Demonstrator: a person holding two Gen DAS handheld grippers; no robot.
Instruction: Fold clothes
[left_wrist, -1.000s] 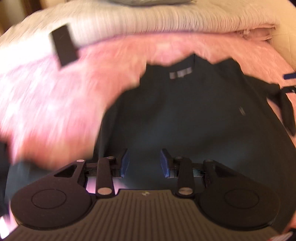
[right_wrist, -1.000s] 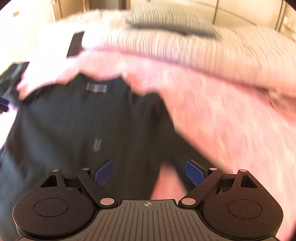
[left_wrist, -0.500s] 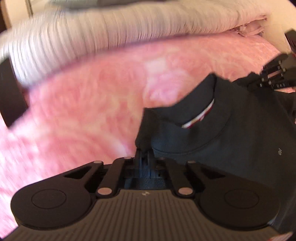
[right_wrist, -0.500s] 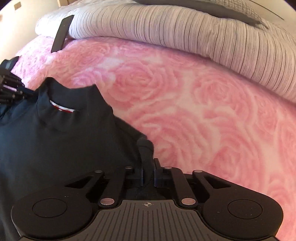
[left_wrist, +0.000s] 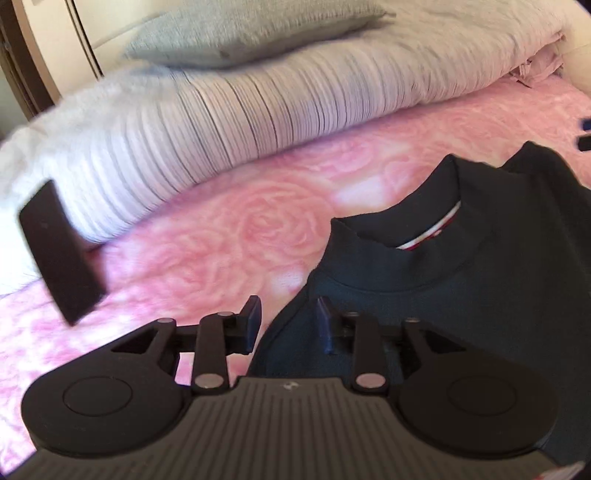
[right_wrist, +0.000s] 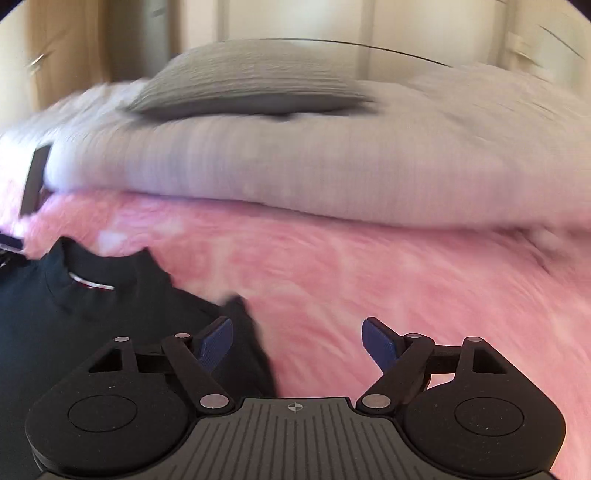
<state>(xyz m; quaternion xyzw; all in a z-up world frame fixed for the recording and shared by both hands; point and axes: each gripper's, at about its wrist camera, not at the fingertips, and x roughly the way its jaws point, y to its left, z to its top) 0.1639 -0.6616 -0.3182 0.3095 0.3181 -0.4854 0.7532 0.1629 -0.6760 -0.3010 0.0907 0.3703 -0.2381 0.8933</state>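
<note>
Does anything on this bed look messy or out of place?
Mostly tidy. The dark sweatshirt lies collar-up on the pink rose blanket, but its shoulder edge by the right gripper is bunched rather than flat. A flat black object leans oddly against the striped duvet; what it is I cannot tell.

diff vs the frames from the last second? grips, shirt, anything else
Both grippers let go: half a second ago each was pinched on a shoulder of the dark shirt. Now the left gripper and right gripper are opening, with no cloth pinched. A second ago the shirt was spread out; now it lies collar-up on the pink blanket. The striped duvet is unchanged.
</note>
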